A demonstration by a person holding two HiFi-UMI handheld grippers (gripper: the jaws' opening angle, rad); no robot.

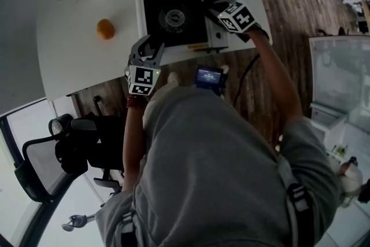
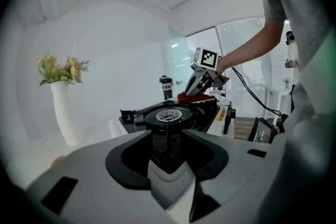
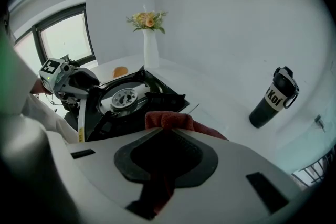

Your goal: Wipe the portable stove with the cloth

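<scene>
Head view: the portable stove sits at the near right corner of the table, and I have the right hand-held gripper clamped on the red cloth, which rests on the right part of the stove top. I hold the left hand-held gripper at the stove's near left corner, jaws apart with the stove's edge between them.

Left gripper jaws apart, right gripper pitched down, jaws clamped on cloth
</scene>
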